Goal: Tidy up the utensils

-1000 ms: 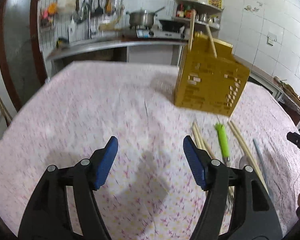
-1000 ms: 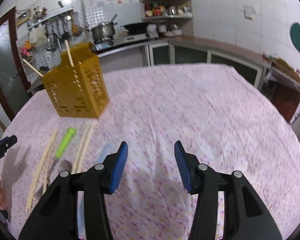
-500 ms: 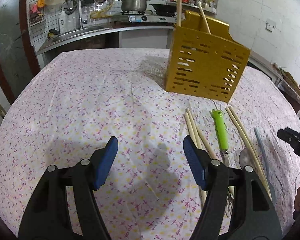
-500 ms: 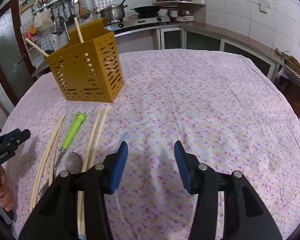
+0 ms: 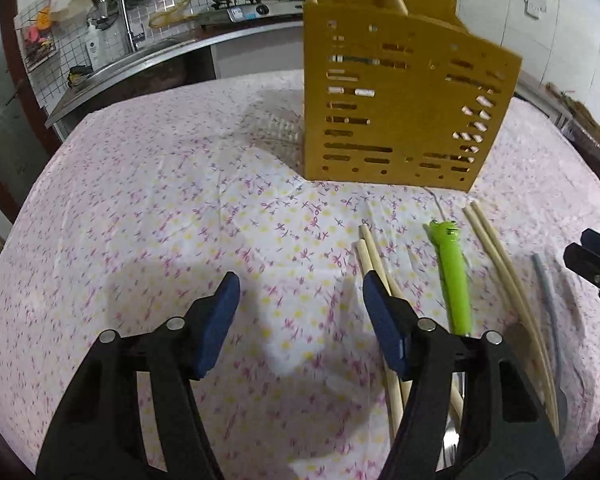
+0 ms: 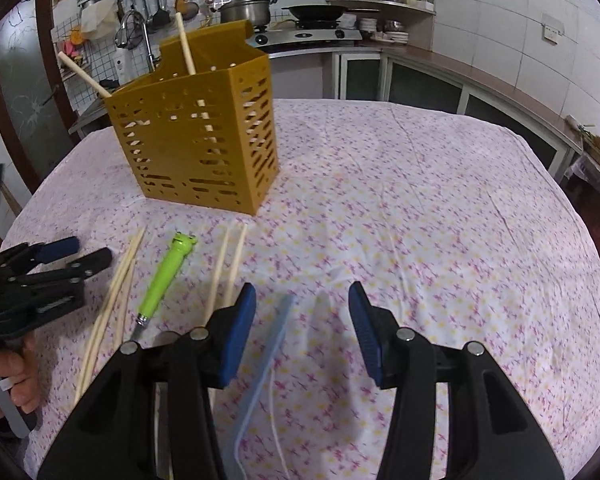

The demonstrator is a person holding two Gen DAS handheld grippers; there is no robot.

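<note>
Left gripper (image 5: 300, 304): jaws spread, empty. Chopsticks (image 5: 374, 258), green-handled utensil (image 5: 454, 276) loose on tablecloth (image 5: 140, 200) before yellow holder (image 5: 400, 112). Right gripper (image 6: 302, 320): jaws spread, empty. Risk: snagging neighbouring sticks (tight spacing). Visible in right view only: pale blue utensil (image 6: 274, 336) between jaws.

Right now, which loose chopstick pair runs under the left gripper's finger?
The chopstick pair left of the green-handled utensil; the other pair lies right of it, clear of the left gripper.
</note>
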